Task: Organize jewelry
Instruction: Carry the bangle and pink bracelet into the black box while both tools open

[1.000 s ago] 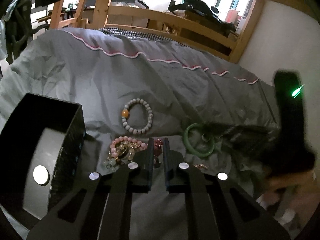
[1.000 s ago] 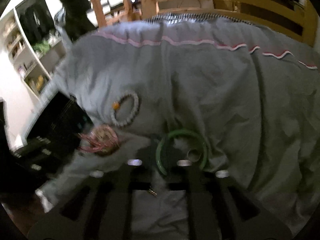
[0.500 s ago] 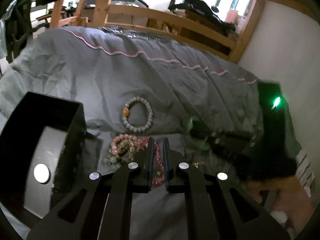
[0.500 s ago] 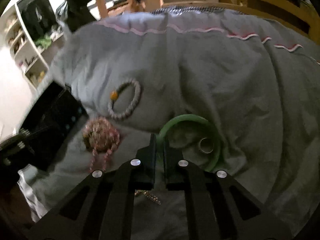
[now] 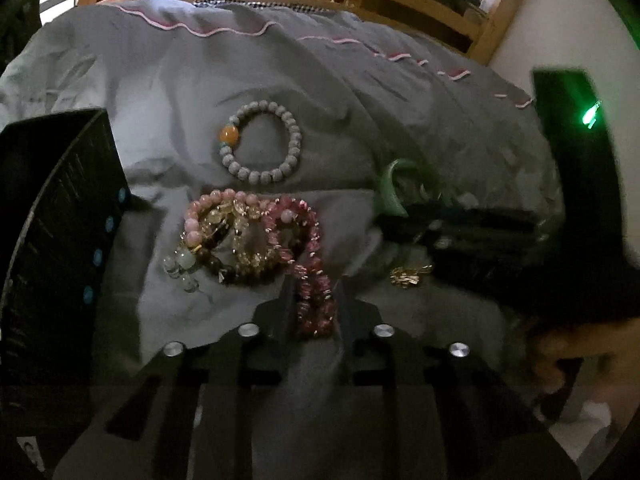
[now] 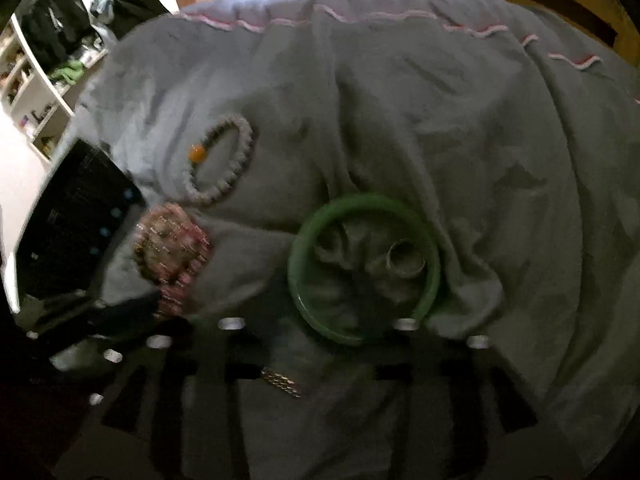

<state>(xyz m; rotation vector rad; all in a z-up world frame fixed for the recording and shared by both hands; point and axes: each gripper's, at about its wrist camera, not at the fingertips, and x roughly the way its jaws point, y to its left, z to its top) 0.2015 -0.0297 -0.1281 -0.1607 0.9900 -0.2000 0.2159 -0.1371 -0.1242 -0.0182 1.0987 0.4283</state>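
Left tool: fingers spread, straddling the tail of the pink strand on the bed. Strand sits between them, not visibly pinched.

Right tool: fingers blurred and dark in its own view, so cannot tell there. In the left view it lies low beside the bangle, fingertips at the near rim, contact unclear. Best guess is spread, based on the wide screw spacing.

Taking the bangle as reference:
- Just nearer than it: gold chain, loose on the bed.
- Inside it: silver ring.
- Left of it: bead pile, pink and amber bracelets tangled together, with the pink strand trailing off it toward the left tool.
- Far left of it: black box, open. Interior is not visible here, so cannot tell if anything is stored.
- Beyond and left of it: grey bracelet with an orange bead, lying apart and untouched.

Progress: looks early. Every piece in view is on the bed and none is seen in the box. Left to do: grab the strand and bangle, then move the pile, grey bracelet, ring and chain.
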